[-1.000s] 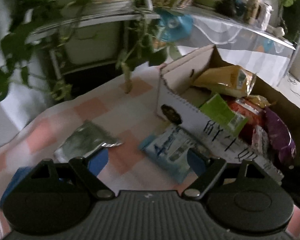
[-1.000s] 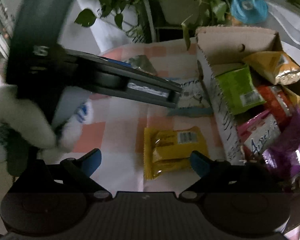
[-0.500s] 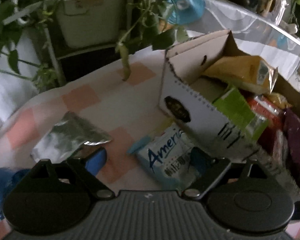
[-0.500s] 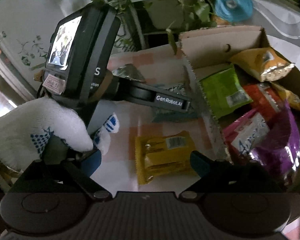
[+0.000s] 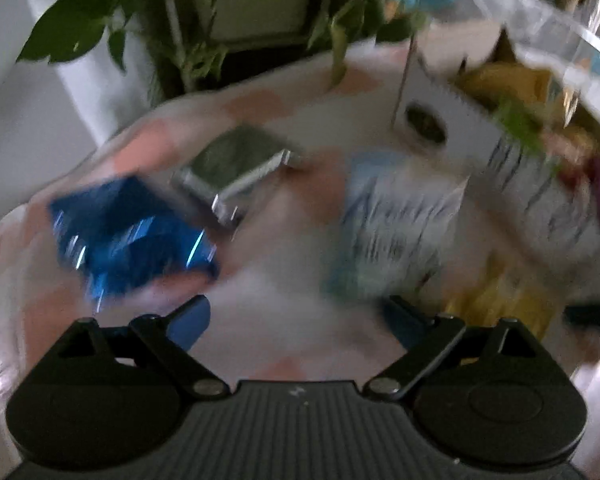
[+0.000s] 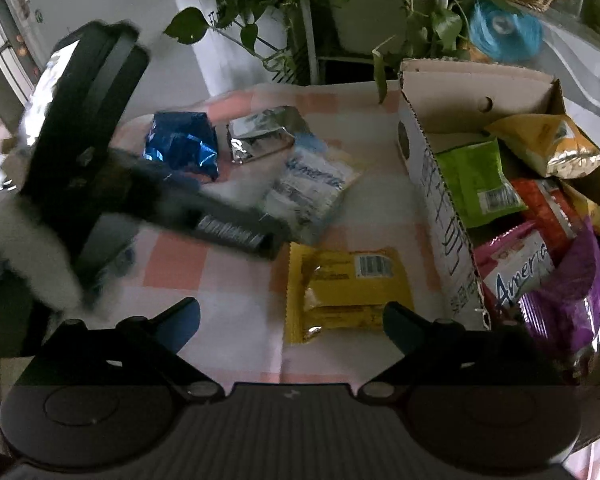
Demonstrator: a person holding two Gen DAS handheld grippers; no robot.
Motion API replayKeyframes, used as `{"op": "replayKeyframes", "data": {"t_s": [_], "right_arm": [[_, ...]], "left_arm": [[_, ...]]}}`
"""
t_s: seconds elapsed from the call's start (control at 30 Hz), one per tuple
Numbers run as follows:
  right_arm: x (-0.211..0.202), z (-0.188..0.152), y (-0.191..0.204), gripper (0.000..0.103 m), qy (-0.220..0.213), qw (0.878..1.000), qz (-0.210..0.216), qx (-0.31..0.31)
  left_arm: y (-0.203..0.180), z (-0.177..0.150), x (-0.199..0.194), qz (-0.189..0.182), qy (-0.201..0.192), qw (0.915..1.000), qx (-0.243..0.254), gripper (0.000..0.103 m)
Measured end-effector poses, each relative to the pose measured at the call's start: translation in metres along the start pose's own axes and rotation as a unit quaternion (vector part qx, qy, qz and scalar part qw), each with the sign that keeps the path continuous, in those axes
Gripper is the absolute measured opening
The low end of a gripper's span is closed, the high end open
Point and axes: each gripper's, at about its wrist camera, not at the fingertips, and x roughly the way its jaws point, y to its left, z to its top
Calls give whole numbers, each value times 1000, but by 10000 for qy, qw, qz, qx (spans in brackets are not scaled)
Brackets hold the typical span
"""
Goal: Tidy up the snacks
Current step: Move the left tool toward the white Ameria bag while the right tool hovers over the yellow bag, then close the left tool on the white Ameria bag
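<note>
1. Left gripper: its jaws have just been opening and stand wide, nothing between them, above the checked cloth.
2. Blue foil packet, at ten o'clock from the right gripper.
3. Silver packet just beside it, at eleven.
4. Pale blue packet, at twelve.
5. Yellow packet, lying flat.
6. Right gripper: spread wide, empty.
7. Cardboard box of snacks, at two o'clock.
</note>
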Motion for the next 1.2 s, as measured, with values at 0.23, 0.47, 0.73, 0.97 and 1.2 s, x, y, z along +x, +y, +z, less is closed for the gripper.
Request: {"op": "replayKeyframes", "data": {"t_s": [0.23, 0.47, 0.73, 0.97, 1.2], "right_arm": [[17, -3, 9, 101, 98, 9996, -223, -142], [29, 2, 24, 101, -242, 9986, -97, -462], [-2, -1, 5, 97, -590, 9961, 242, -603], [-1, -4, -3, 90, -521, 9947, 46, -890], [4, -3, -4, 88, -371, 9955, 148, -856]], "left_arm": [[18, -29, -22, 178, 163, 9995, -182, 95], [38, -44, -58, 410, -165, 9980, -458, 92], [52, -39, -60, 292, -574, 9936, -928, 92], [36, -9, -47, -360, -798, 9904, -1070, 92], [-1, 29, -18, -725, -810, 9913, -736, 92]]}}
